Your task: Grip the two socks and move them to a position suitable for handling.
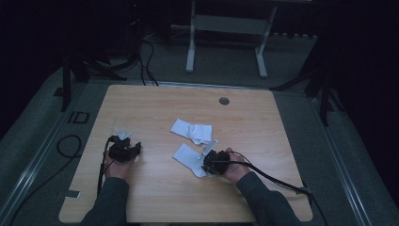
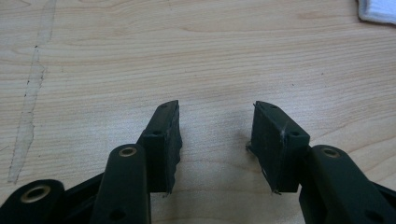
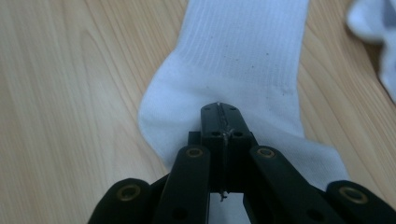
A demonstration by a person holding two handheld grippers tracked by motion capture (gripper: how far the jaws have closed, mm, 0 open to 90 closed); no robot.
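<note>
R gripper (image 3: pixel 223 122) clamped tight on ribbed white sock (image 3: pixel 243 60), flat on table (image 1: pixel 155 197) near front-right.
L gripper (image 2: pixel 215 135) jaws wide, nothing between, over bare woodgrain; 2nd sock (image 1: pixel 193 131) crumpled just beyond.

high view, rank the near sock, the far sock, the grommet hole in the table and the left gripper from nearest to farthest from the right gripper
From the right gripper:
1. Near sock, under its shut jaws, touching.
2. Far sock, just beyond the first, toward the table's middle.
3. Left gripper, across the table on the person's left, jaws open over bare wood.
4. Grommet hole, near the table's far edge, though it and the left gripper are fairly close to call.
</note>
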